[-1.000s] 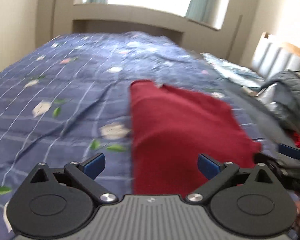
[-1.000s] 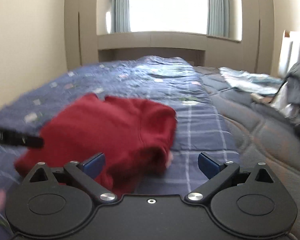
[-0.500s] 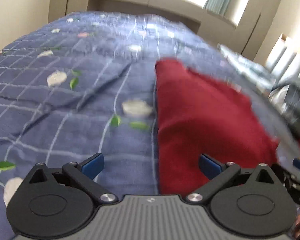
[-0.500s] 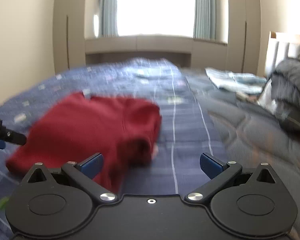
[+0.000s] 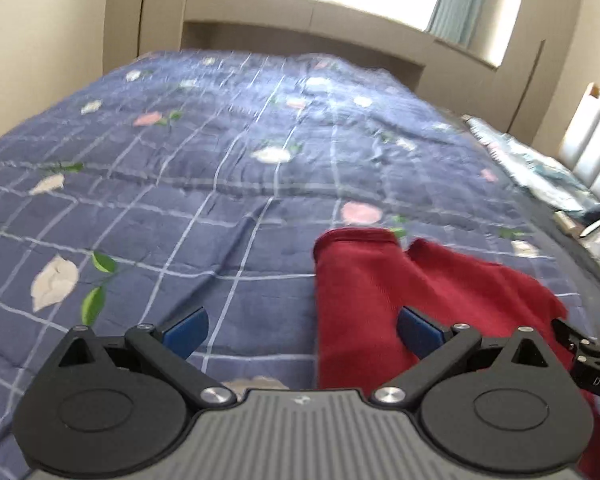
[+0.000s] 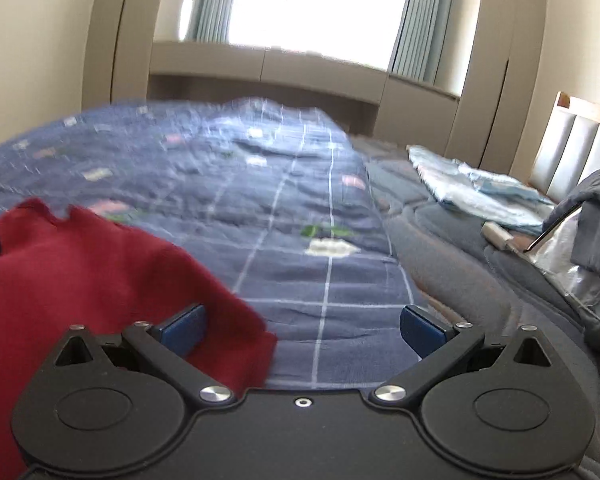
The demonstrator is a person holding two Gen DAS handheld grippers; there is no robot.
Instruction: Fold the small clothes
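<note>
A dark red garment (image 5: pixel 384 292) lies folded on the blue floral quilt (image 5: pixel 204 168), its left edge straight and its far end in two rounded lobes. My left gripper (image 5: pixel 302 330) is open just above the garment's near left edge, its right finger over the red cloth and its left finger over bare quilt. In the right wrist view the same red garment (image 6: pixel 84 276) fills the lower left. My right gripper (image 6: pixel 302 330) is open at its near right corner, the left finger over the cloth. Part of the right gripper shows at the left view's far right edge.
A light blue folded cloth (image 6: pixel 476 196) lies on the grey mattress strip (image 6: pixel 440 256) to the right. A grey jacket and a silvery bag (image 6: pixel 580 264) are piled at the far right by the padded headboard (image 6: pixel 572 152). Cabinets and a bright window stand beyond the bed.
Both grippers have drawn back toward the near end of the garment and tilted up. The red cloth now sits lower and nearer in both views. Both stay open.
</note>
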